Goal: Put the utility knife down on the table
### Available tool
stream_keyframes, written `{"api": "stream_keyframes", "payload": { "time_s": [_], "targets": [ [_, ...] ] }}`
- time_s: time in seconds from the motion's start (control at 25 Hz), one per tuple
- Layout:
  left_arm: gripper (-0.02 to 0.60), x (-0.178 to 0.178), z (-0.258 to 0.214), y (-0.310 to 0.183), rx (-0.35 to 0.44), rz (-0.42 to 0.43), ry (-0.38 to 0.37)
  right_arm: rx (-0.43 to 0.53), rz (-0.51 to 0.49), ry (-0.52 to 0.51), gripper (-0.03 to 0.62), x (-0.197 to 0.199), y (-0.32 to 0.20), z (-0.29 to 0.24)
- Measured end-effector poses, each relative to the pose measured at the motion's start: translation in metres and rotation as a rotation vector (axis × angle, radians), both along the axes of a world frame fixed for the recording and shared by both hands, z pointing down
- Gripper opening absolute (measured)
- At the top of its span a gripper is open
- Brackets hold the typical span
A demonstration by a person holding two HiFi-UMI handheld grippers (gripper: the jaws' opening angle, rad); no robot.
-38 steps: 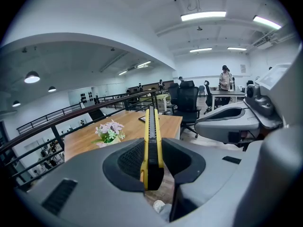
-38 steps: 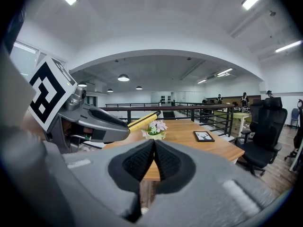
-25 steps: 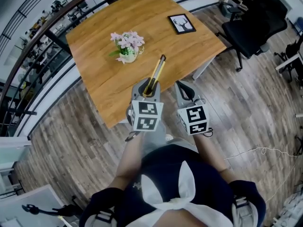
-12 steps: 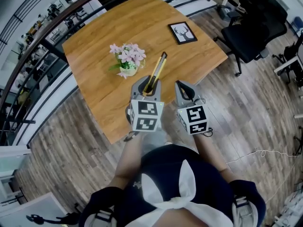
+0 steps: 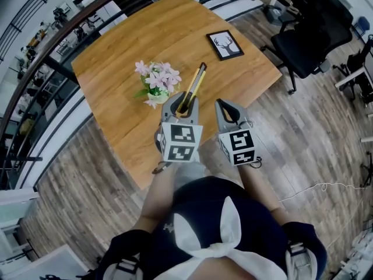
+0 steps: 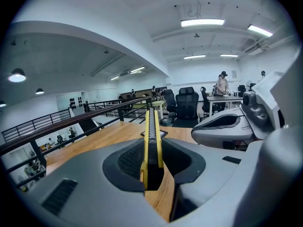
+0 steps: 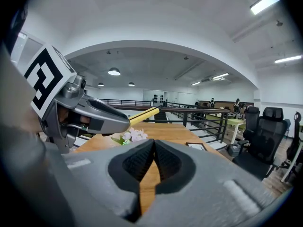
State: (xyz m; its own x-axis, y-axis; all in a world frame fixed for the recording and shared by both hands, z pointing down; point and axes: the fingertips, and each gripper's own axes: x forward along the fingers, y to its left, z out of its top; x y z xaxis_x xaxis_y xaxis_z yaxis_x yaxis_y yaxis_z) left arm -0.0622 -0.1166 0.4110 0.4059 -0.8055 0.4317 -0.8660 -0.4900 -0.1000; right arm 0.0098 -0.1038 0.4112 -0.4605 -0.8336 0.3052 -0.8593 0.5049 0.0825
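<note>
Left gripper (image 6: 150,157) fingers (image 6: 124,161) clamped the utility knife (image 6: 152,131) by its rear end. The yellow body stood on edge, pointing forward and up. Right gripper (image 7: 152,150) fingers (image 7: 137,163) were pressed together with nothing between them, just beside the left gripper. Knife was held in the air over the desk (image 5: 119,51), not on it, tip near the flower pot (image 5: 156,81). Framed deer picture (image 5: 225,44) lay further back on the desk. Black office chair (image 5: 306,39) stood on the floor to the right.
</note>
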Motion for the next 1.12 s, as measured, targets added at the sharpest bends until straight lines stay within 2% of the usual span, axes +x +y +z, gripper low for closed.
{"api": "stream_keyframes", "payload": {
  "time_s": [0.4, 0.76, 1.12],
  "targets": [
    [0.127, -0.004, 0.010, -0.038, -0.012, 0.050, -0.004, -0.010, 0.057, 0.006, -0.002, -0.007, -0.035, 0.005],
    [0.127, 0.005, 0.026, -0.057, -0.052, 0.073, 0.018, -0.039, 0.089, 0.025, -0.002, 0.001, -0.051, 0.012],
    [0.127, 0.015, 0.037, -0.077, -0.102, 0.029, 0.004, -0.085, 0.038, 0.033, -0.002, 0.013, -0.076, 0.020]
  ]
}}
